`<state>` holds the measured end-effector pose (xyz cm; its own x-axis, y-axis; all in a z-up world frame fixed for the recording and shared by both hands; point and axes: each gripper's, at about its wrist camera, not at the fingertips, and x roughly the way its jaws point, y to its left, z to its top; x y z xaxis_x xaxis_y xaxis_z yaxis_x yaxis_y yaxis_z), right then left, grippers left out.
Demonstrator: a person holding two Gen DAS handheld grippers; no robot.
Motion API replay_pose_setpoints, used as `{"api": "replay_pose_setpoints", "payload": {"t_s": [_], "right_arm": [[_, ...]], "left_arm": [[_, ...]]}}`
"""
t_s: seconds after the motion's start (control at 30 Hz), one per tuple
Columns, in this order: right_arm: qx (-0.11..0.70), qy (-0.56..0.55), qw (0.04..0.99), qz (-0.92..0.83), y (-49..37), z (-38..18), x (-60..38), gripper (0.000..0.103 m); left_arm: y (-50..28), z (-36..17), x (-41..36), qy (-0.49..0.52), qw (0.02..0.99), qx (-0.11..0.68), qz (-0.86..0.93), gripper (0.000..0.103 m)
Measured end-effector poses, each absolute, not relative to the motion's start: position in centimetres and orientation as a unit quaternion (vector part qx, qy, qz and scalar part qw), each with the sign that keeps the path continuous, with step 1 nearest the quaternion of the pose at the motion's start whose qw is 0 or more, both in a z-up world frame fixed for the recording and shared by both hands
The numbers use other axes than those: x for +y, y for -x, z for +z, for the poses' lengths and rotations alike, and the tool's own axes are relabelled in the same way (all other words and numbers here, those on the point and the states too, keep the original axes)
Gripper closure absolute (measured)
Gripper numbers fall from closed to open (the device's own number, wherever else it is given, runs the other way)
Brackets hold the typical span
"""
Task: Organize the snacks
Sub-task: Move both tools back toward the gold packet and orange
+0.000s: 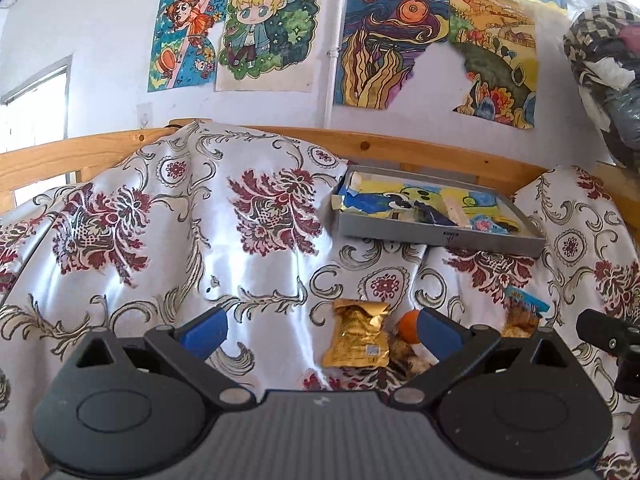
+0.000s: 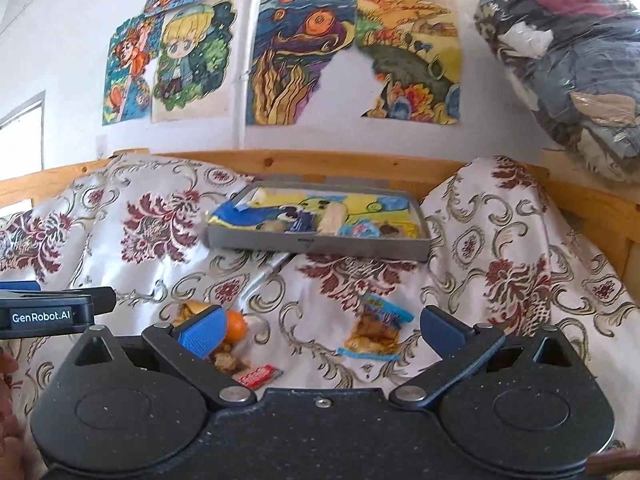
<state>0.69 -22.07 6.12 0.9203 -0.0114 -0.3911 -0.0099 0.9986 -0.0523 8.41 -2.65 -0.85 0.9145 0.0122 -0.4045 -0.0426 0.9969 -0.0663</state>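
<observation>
1. Left wrist view: left gripper (image 1: 320, 334) has its jaws wide apart and empty, with the gold pouch (image 1: 358, 334) between them.
2. Right gripper (image 2: 320, 332) likewise gapes empty above the blue packet (image 2: 376, 330).
3. Risk: glossy cloth (image 2: 160, 268) is rumpled, so crinkly, light wrappers may slide or snag.
4. Snacks, including an orange (image 2: 235, 326) and red bar (image 2: 258, 376), lie scattered near the tray (image 2: 320, 245).

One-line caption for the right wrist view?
Open right tool above blue snack packet on floral cloth; grey tray behind.
</observation>
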Motion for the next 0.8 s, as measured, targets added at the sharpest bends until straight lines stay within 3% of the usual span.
{"api": "replay_pose_setpoints", "payload": {"t_s": [0.8], "right_arm": [[0.297, 0.049, 0.952, 0.047, -4.3, 3.4, -20.2, 0.001]], "left_arm": [[-11.3, -3.4, -1.5, 0.021, 0.961, 0.273, 0.028, 0.001]]}}
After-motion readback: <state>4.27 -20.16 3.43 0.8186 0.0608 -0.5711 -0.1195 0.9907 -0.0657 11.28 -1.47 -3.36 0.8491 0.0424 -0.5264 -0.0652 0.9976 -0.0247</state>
